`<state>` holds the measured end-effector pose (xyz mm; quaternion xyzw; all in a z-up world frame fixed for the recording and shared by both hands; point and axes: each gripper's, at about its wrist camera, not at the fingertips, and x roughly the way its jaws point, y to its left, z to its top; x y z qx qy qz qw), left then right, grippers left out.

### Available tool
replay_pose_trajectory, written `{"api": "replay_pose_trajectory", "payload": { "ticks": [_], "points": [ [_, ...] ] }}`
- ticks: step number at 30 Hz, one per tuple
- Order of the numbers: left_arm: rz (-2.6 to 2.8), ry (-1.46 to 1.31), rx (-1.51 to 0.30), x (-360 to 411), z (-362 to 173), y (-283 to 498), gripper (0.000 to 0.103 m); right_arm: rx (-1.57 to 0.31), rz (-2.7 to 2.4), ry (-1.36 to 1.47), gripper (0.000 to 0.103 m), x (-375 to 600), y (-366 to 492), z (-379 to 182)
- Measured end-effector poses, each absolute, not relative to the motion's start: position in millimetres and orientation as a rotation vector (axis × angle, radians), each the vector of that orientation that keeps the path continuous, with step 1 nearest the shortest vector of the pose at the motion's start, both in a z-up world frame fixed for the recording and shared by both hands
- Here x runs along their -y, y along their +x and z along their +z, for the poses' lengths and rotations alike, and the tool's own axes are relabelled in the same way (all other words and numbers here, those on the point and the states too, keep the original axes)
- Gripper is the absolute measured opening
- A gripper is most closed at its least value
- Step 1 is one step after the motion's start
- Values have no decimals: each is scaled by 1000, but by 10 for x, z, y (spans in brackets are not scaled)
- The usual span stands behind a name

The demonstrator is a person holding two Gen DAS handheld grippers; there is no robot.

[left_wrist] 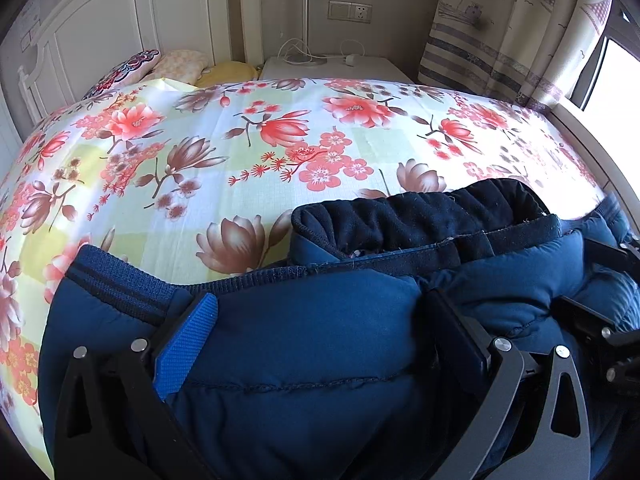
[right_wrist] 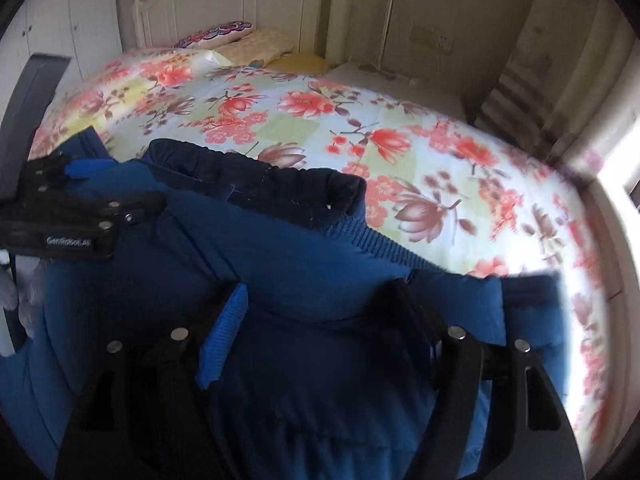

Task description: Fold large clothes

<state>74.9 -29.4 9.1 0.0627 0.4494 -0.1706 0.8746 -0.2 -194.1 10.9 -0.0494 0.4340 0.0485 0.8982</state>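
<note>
A dark blue padded jacket (left_wrist: 320, 340) with a black fleece collar (left_wrist: 420, 220) lies on the near part of the flowered bed; it also fills the near half of the right wrist view (right_wrist: 288, 264). My left gripper (left_wrist: 320, 320) has its jaws wide apart with a thick fold of the jacket bulging between them, blue pad (left_wrist: 188, 344) on the left. My right gripper (right_wrist: 316, 312) also stands wide apart around a jacket fold. The left gripper shows at the left edge of the right wrist view (right_wrist: 76, 208).
The flowered bedspread (left_wrist: 248, 136) stretches ahead to pillows (left_wrist: 180, 66) and a white headboard (left_wrist: 100, 32). A white nightstand (left_wrist: 336, 68) with cables stands at the back. A curtain (left_wrist: 512, 28) and bright window are on the right.
</note>
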Motion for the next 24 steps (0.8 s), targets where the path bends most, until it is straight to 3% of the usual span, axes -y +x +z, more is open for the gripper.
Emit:
{"api": "replay_pose_trajectory", "payload": {
  "ticks": [8, 12, 16, 21, 24],
  "points": [
    [-349, 135, -936, 291, 97, 736, 99, -823, -115, 59, 69, 2568, -167, 273],
    [-351, 128, -937, 286, 102, 738, 99, -859, -66, 212, 70, 2934, -179, 75],
    [-341, 114, -959, 245, 154, 726, 99, -868, -117, 98, 71, 2763, -157, 45],
    [-257, 72, -859, -267, 459, 401, 99, -857, -101, 130, 71, 2816, -206, 45],
    [-220, -26, -967, -680, 179, 505, 99, -858, -96, 136, 72, 2813, -172, 41]
  ]
}}
